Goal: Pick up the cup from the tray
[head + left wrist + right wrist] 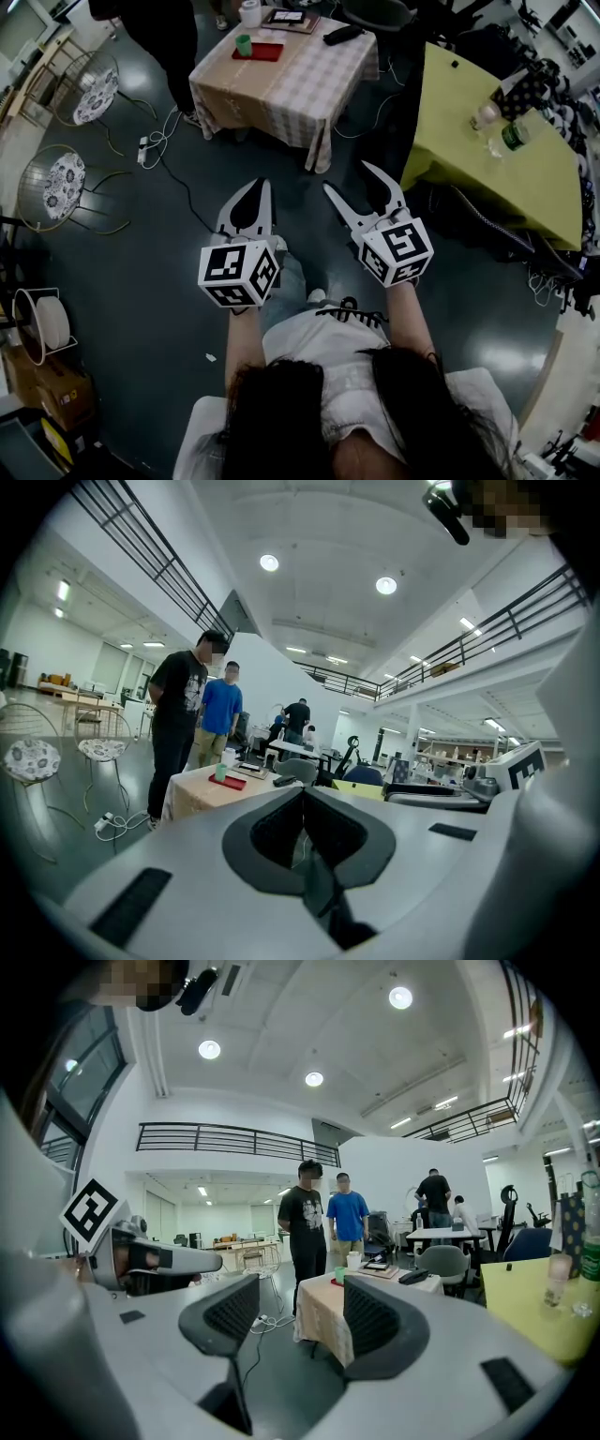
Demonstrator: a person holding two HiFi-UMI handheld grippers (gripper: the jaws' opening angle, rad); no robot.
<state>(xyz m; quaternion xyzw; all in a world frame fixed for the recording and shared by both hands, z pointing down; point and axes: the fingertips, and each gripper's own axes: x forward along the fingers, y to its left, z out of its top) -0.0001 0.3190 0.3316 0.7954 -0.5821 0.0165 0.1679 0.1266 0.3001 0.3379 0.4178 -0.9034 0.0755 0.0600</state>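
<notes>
Dark floor, checked-cloth desk (281,84) well ahead. Red tray (261,52) on desk holds green cup (244,44). Left gripper (253,187) jaws clenched, empty. Right gripper (348,178) jaws spread, empty.

standing person (167,33) cut off at the top edge; cup (243,44) small, detail unclear; checked table (319,1312) half behind a jaw of the right gripper (300,1316)

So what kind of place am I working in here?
Probably a big open lab or workshop hall: mezzanine railing overhead, cloth-covered table on a dark polished floor, cables trailing across it.
</notes>
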